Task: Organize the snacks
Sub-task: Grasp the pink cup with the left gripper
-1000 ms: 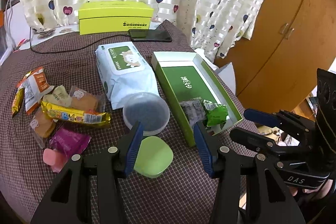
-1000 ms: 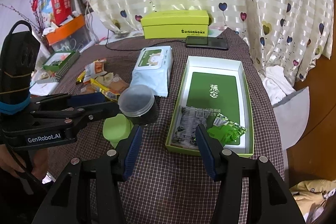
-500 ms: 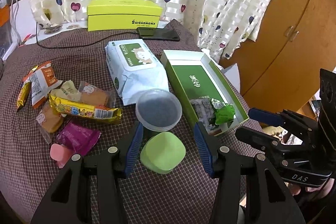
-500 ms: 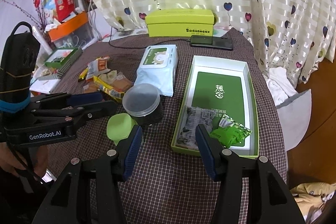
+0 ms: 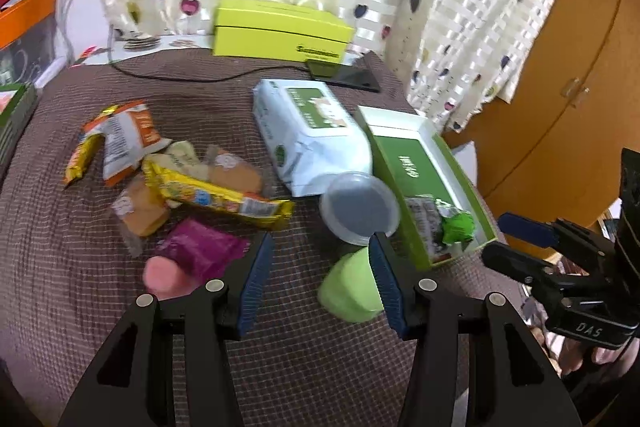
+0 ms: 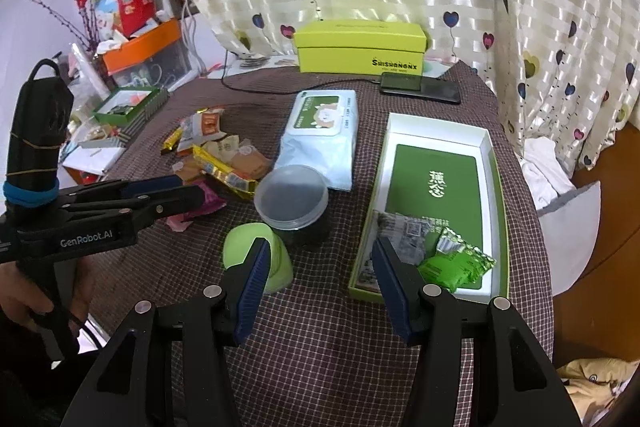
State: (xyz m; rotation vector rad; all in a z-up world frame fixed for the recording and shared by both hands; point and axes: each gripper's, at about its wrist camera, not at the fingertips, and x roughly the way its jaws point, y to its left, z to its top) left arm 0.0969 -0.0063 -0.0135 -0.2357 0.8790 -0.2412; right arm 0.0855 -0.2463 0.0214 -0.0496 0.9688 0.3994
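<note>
Here both tongs stood apart and empty: the left tongs [image 5: 320, 281] hung over the worktop [image 5: 320, 367] beside the purple packet [image 5: 202, 253], and the right tongs [image 6: 320, 277] hung before the green box [image 6: 496, 187]. The snack pile [image 6: 218, 155] lay left of the wipes [image 6: 320, 143]; two packets [image 6: 440, 255] sat in the box.

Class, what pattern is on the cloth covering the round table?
The brown tablecloth has a fine check of thin pale lines, clearest in the right wrist view.

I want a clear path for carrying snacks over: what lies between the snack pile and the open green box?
In the right wrist view, a wipes pack and a lidded tub lie between the snack pile and the green box.
</note>
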